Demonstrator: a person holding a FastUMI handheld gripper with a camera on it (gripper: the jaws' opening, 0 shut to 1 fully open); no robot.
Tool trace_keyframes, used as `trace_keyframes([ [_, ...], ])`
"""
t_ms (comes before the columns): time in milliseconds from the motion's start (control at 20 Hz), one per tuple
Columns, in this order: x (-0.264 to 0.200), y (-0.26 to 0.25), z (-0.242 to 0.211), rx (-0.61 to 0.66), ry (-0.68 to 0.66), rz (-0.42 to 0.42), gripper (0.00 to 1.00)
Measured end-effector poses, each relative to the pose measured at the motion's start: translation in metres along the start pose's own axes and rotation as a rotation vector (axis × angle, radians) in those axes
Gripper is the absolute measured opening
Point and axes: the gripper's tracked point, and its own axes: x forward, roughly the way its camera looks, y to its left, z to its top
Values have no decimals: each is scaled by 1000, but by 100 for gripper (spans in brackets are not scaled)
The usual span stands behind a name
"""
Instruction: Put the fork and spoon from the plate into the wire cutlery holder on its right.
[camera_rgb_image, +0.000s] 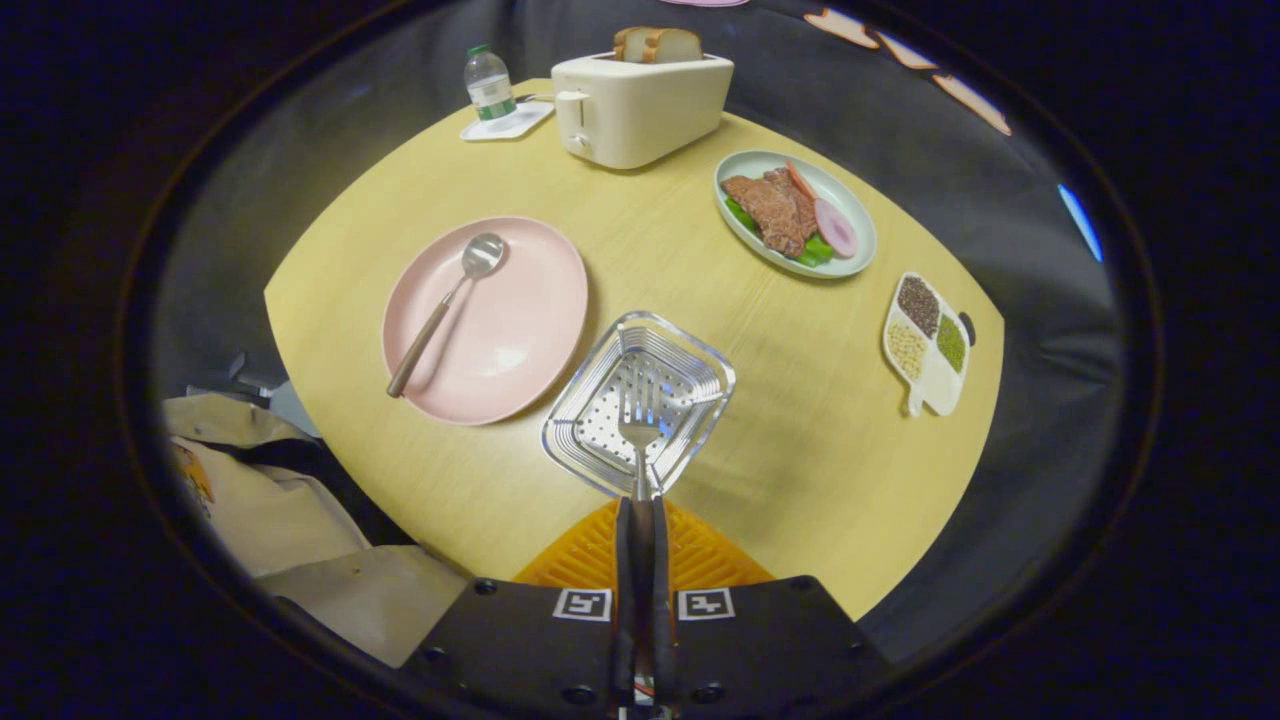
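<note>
- The gripper (641, 520) has its jaws pressed together on the handle of the fork (640, 425), which points tines-forward over the open mouth of the cutlery holder (640, 400); I judge this lines it up for a straight drop in.
- The holder stands on the tabletop (700, 290) just right of the pink plate (487, 318), close enough for short carries.
- One spoon (445, 308) lies on the plate, bowl away from the gripper, wooden handle toward it, not yet moved.
- Counted: one fork, one spoon, one pink plate, one holder.
- Beyond them: one toaster (640, 105) with bread, one water bottle (489, 83), one plate of food (795, 212), one divided dish (928, 343) with three fillings.
</note>
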Motion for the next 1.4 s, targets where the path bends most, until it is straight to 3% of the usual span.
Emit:
trace_keyframes([
  [150, 4, -1, 5, 13, 19, -12, 10],
  [400, 4, 1, 18, 46, -40, -25, 45],
  [800, -16, 28, 66, 178, -388, -62, 100],
  [1100, -45, 69, 104, 251, -701, -100, 100],
  [1400, -22, 106, 100, 317, -777, -98, 100],
])
